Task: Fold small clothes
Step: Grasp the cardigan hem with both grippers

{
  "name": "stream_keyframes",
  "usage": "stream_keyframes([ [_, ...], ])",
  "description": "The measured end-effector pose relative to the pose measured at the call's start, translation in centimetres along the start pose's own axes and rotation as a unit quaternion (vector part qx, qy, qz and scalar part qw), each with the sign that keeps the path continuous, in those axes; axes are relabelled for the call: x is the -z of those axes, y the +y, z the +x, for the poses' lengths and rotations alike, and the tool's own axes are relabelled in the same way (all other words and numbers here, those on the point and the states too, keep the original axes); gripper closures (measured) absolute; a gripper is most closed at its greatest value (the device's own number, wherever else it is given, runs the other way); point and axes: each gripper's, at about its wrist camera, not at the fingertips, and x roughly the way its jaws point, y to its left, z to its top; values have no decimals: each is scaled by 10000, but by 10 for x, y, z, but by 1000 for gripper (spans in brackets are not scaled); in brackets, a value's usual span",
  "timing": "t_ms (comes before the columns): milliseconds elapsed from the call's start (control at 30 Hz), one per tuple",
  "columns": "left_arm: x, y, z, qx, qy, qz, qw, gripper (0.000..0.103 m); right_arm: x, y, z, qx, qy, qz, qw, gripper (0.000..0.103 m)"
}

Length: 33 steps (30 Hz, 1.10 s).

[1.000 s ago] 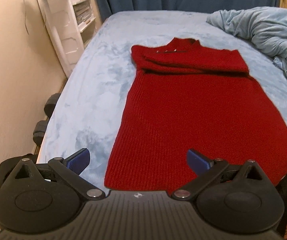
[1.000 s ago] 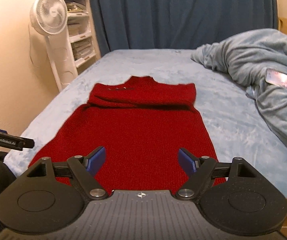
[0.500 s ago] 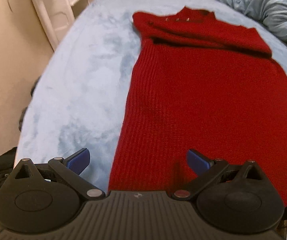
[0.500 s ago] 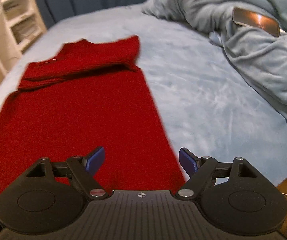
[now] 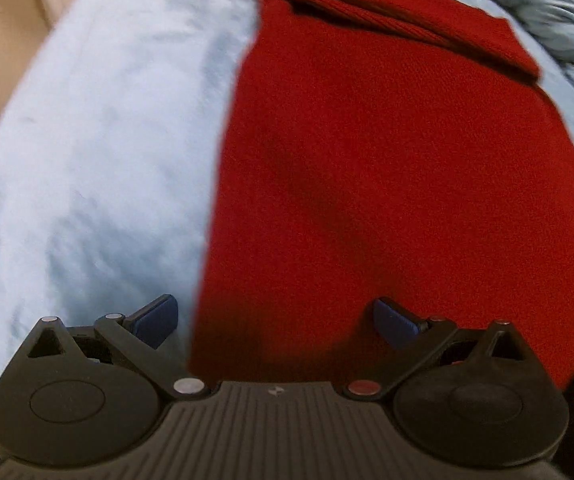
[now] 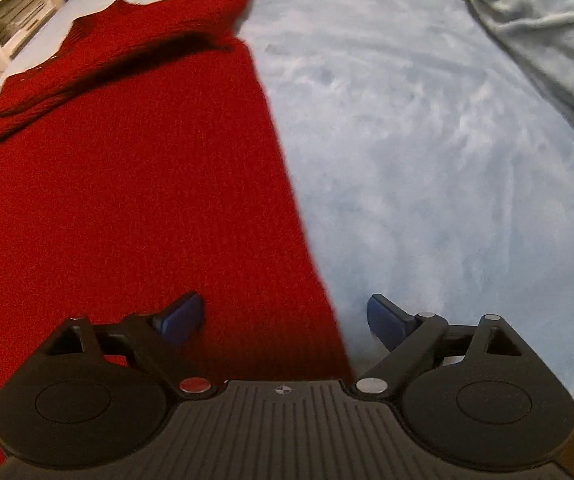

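L wrist view: L gripper [image 5: 275, 314] hangs steeply over the near L corner of the red knit garment [image 5: 387, 168]. Jaws spread wide, nothing between the pads. L pad sits over bare blue bed cover [image 5: 87, 152], R pad over red knit, so the garment's L side edge runs up between the two fingers. Not touching cloth as far as I can tell; frame is blurred.

Garment: lies flat on the bed cover, long axis running away from both grippers, hem nearest, collar end farthest. Top part w/ sleeves already folded across the chest, forming a thicker band at the far end. Crumpled grey-blue blanket [image 6: 547, 32] well apart to the R, not in the way.

R wrist view: R gripper [image 6: 283, 316] mirrors the L one. Jaws have just been opening, now wide, empty. L pad over red knit, R pad over bed cover; garment's R side edge passes between them.

Judgement: each gripper straddles its own hem corner, neither is nearer than the other. Next move prob. = drop onto the corners, pinch, carry hem away toward the collar along the long axis. Risk: the thick knit may slip, or a pad may catch the plush cover along w/ it.
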Motion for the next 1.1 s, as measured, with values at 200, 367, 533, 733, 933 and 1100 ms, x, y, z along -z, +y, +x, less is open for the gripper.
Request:
stream_keyframes([
  [200,21,-10,-4,-28,-154,293,9994,0,15,10,-8,-375,334,-306,9983,11],
  [367,16,-12,-6,-101,-118,104,9998,1,19,18,-9,-221,343,-445,9982,19],
  [533,14,-9,-12,-176,-112,95,9997,18,22,5,-17,-166,92,65,9998,43],
  [733,8,-9,-31,98,-167,-137,9997,82,26,9,-30,-467,-118,389,9981,84],
  [933,9,-6,-71,457,-486,-447,9968,84,24,15,-76,-830,-677,710,9917,85],
  [1100,17,-12,-114,679,-897,-482,9925,85,19,15,-108,-1117,-1007,675,9863,86],
])
